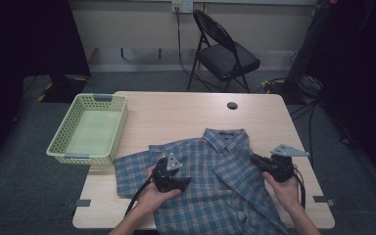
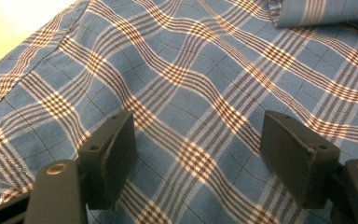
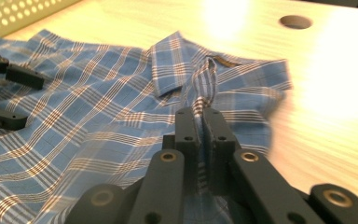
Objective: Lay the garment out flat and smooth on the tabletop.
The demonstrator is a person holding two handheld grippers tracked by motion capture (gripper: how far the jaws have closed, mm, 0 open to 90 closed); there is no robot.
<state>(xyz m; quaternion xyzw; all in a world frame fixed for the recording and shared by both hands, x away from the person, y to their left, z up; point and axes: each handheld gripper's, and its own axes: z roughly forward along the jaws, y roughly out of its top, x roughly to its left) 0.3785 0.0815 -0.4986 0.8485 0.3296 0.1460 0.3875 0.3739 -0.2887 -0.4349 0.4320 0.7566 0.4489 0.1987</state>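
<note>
A blue plaid shirt lies spread on the wooden table, collar toward the far side. My left gripper hovers over the shirt's left half. Its jaws stand wide open over flat fabric with nothing between them. My right gripper is at the shirt's right side, below the collar. Its jaws are shut on a raised fold of the shirt's front edge. The left gripper's open fingers show at the left of the right gripper view.
An empty light green basket sits at the table's left edge, overhanging it a little. A round cable hole lies in the far part of the tabletop. A black folding chair stands behind the table. Bare wood surrounds the collar.
</note>
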